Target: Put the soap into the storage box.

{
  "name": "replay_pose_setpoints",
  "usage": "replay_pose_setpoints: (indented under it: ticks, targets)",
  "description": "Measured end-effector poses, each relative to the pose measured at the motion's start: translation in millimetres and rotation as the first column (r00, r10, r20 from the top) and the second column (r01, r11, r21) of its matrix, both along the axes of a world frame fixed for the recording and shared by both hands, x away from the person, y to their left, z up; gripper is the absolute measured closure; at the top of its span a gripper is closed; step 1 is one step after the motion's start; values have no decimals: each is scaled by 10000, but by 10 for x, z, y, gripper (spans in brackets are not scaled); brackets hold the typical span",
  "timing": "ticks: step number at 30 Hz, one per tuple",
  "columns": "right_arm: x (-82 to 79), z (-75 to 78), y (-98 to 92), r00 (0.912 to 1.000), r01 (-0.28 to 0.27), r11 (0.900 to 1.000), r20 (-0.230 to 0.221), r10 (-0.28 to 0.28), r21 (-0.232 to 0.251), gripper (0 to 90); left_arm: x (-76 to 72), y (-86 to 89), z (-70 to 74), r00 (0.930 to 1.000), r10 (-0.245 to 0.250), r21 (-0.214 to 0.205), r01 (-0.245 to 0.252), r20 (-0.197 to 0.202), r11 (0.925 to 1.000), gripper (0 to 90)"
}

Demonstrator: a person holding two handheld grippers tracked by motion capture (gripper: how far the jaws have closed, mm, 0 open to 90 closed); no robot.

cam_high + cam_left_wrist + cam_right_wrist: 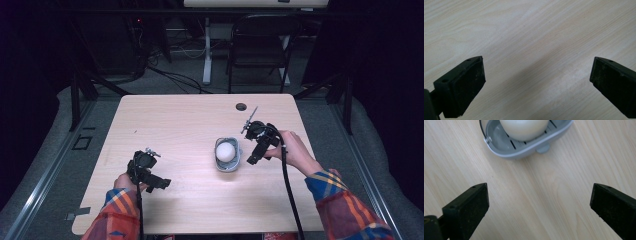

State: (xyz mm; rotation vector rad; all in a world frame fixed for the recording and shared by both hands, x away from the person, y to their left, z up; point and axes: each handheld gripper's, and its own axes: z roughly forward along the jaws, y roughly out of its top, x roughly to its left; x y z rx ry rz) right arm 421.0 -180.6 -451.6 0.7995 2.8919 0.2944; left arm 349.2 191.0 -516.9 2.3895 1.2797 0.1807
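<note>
White egg (226, 150) in grey tray (218, 162) mid-table (190, 120). Right gripper (254, 159) just beside at 3 o'clock, jaws spread, empty. Left gripper (161, 184) well apart at 8 o'clock, spread. Cable hole (241, 106) at 12.

No word, label, brand, number or sign can be read anywhere, neither on the grey dish (524, 150) just ahead of the right gripper (539, 207), nor on the wooden table (529, 37) under the left gripper (536, 85).
</note>
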Motion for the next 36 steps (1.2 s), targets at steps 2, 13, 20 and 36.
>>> replay_pose_setpoints:
  ticks: [2, 13, 20, 36]
  targets:
    - [-46, -7, -91, 10000, 91, 10000, 29, -91, 11, 12, 0, 2, -1, 10000, 9, -1, -9, -4, 10000, 0]
    - [-260, -93, -617, 9961, 871, 9961, -97, -873, -139, 9, 0, -3, -3, 10000, 13, 4, -13, -35, 10000, 0]
    - [-419, -252, -852, 9901, 1376, 9904, -279, -1372, 105, 9, 2, -3, -6, 10000, 23, 0, -23, -68, 10000, 0]
    - [-708, -670, -1118, 9789, 1971, 9801, -502, -1980, -220, 0, 9, -16, -9, 9999, -87, 95, 89, -149, 9999, 0]
